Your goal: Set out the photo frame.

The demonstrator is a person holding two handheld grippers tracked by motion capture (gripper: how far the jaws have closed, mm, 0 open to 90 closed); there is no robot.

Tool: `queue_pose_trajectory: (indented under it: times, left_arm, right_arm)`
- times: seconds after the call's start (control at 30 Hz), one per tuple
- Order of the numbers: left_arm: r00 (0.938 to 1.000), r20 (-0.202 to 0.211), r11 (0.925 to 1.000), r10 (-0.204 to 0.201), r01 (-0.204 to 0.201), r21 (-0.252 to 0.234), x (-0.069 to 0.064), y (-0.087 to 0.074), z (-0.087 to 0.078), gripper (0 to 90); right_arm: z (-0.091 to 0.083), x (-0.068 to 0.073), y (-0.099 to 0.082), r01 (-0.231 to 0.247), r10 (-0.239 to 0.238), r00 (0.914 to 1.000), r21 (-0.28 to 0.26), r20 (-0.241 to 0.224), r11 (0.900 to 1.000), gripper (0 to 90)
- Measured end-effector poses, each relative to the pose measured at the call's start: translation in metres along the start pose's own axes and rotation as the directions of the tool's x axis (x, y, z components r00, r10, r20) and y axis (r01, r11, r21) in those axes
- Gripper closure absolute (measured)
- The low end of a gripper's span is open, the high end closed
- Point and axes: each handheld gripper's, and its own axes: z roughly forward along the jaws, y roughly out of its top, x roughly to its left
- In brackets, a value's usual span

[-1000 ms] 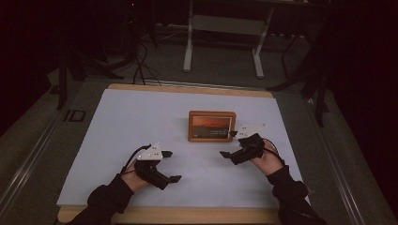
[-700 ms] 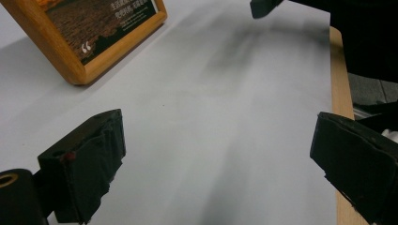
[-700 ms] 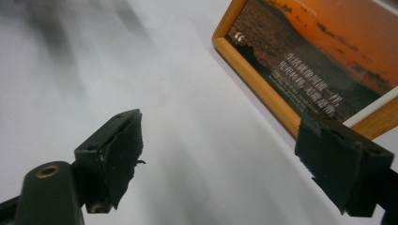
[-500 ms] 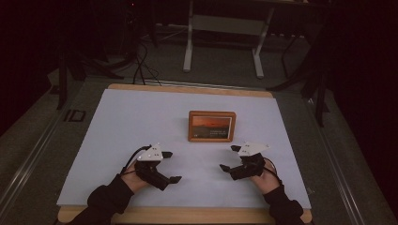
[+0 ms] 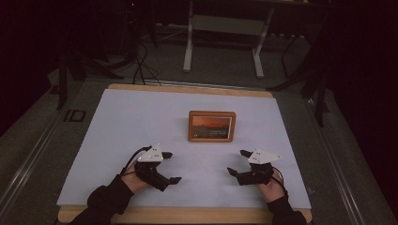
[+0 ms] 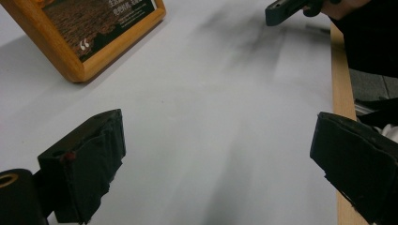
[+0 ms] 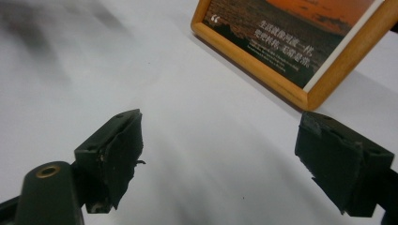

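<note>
A wooden picture frame (image 5: 211, 125) with an orange sunset print stands at the middle of the white table sheet (image 5: 141, 117). My left gripper (image 5: 172, 166) rests near the front left, open, with nothing between its jaws. My right gripper (image 5: 236, 162) is near the front right, also open with nothing in it. In the left gripper view the open gripper (image 6: 220, 159) faces bare sheet, with the frame (image 6: 84, 33) at the upper left and the right gripper's tip (image 6: 286, 7) at the top. In the right gripper view the open gripper (image 7: 225, 154) faces the sheet, and the frame (image 7: 291, 42) is just ahead at the upper right.
The sheet covers a table with a wooden edge (image 5: 187, 215) showing along the front. Beyond the far edge, a metal stand (image 5: 223, 28) and cables (image 5: 136, 61) sit on the dark floor. A person's dark sleeves (image 5: 108, 201) come in from the bottom.
My right gripper has drawn back from beside the frame toward the table's front edge. The left gripper and the frame have stayed where they were.
</note>
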Motion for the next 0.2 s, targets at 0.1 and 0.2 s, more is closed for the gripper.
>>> queue_pose_trajectory:
  times: [0.1, 0.2]
  left_arm:
    - [1.0000, 0.001, 1.0000, 0.001, -0.001, 0.003, -0.0004, -0.0005, 0.0011, 4.3]
    - [1.0000, 0.002, 1.0000, 0.002, -0.002, 0.005, -0.0007, -0.0004, 0.0017, 4.2]
  right_arm:
    - [0.0008, -0.0013, -0.0023, -0.005, 0.005, 1.0000, 0.004, 0.003, 1.0000, 15.0]
    - [0.0005, -0.0008, -0.0021, -0.002, 0.003, 0.9999, -0.004, 0.010, 1.0000, 15.0]
